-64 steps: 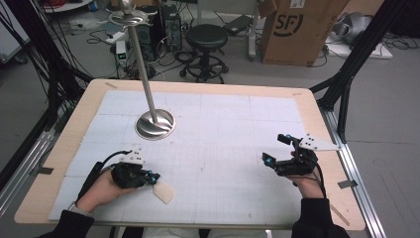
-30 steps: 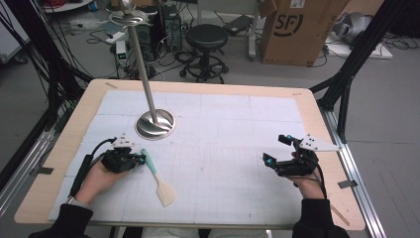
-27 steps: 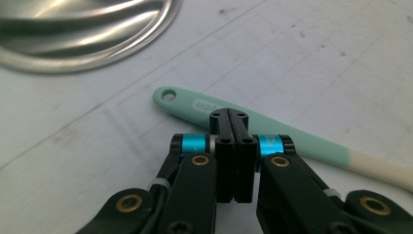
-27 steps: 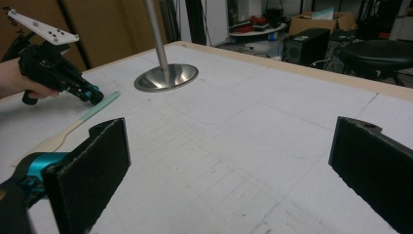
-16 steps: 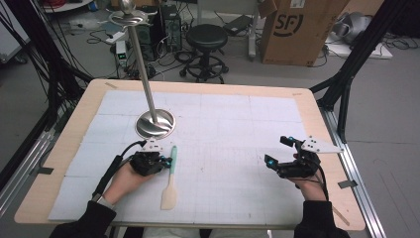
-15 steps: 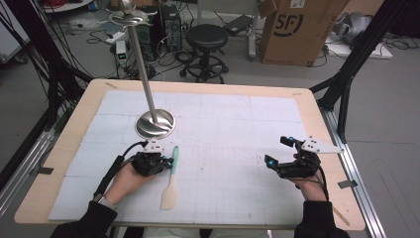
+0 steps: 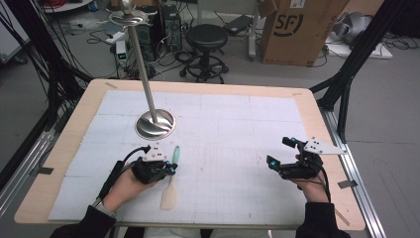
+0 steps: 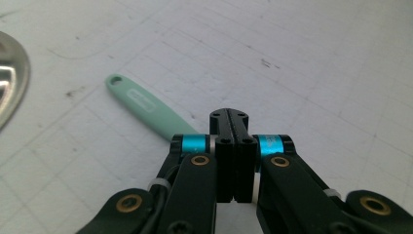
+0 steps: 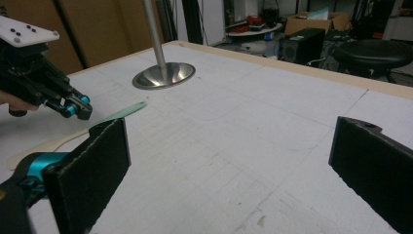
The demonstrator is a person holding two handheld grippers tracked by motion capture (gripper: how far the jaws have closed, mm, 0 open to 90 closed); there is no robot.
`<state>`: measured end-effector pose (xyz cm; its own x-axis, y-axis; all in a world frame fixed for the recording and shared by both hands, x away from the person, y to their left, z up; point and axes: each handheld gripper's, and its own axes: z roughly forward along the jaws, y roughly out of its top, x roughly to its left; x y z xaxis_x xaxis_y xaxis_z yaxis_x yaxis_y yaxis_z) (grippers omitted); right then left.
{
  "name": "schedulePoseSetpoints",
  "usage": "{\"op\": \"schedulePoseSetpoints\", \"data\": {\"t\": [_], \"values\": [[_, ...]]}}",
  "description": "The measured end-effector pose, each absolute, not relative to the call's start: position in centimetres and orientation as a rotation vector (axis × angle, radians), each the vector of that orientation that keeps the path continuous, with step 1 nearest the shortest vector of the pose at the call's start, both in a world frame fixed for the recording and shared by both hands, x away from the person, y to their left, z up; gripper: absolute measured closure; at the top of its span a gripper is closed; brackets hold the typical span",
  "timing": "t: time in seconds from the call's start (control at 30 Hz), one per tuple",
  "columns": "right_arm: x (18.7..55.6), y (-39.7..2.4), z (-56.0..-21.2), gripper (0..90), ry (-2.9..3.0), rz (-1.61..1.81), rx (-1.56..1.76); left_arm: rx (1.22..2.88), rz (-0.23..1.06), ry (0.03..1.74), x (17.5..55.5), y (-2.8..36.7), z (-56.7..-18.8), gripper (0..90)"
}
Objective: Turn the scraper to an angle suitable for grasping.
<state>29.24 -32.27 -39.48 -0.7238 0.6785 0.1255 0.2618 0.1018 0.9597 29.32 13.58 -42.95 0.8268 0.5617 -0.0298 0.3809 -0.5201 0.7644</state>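
A spatula [image 7: 170, 191] with a mint-green handle [image 8: 146, 105] and a cream blade lies on the white mat, its handle pointing away from the person. My left gripper [image 7: 171, 168] is shut, and its jaws lie across the spatula's middle from the left. The handle comes out from under the left jaw in the left gripper view. Nothing sits between the jaws. I cannot tell whether they press on it. My right gripper [image 7: 278, 151] hovers open at the right of the table with nothing in it. The right gripper view shows the spatula [image 9: 122, 113] and the left gripper [image 9: 80, 109] farther off.
A steel pole on a round base [image 7: 155, 124] stands at the mat's far left, just beyond the spatula handle. The white gridded mat [image 7: 237, 129] covers a wooden table [image 7: 89, 99]. Behind the table are a stool, a cardboard box and cables.
My left gripper has swung from the table's left toward the middle. The spatula's handle turned with it, from pointing far-left to nearly straight away. The right gripper has barely moved.
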Motion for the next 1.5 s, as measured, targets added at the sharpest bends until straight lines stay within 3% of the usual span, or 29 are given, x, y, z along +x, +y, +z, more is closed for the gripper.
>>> {"op": "schedulePoseSetpoints", "data": {"t": [0.3, 0.77, 1.23, 1.5], "values": [[29.3, -32.5, -39.6, 0.2, 2.033, 1.663, 0.929, 2.251, 0.249, 0.642, 28.1, 12.1, -44.0, 89.7], [29.2, -32.5, -39.5, 0.2, 2.033, 1.664, 0.931, 2.276, 0.179, 0.610, 27.2, 13.3, -43.9, 89.8], [29.3, -32.4, -39.6, 0.2, 2.037, 1.660, 0.928, 2.290, 0.181, 0.726, 28.7, 18.5, -43.5, 89.7], [29.3, -32.3, -39.6, 0.2, 2.043, 1.657, 0.927, 2.273, 0.252, 0.811, 29.7, 20.9, -43.5, 89.7]]}}
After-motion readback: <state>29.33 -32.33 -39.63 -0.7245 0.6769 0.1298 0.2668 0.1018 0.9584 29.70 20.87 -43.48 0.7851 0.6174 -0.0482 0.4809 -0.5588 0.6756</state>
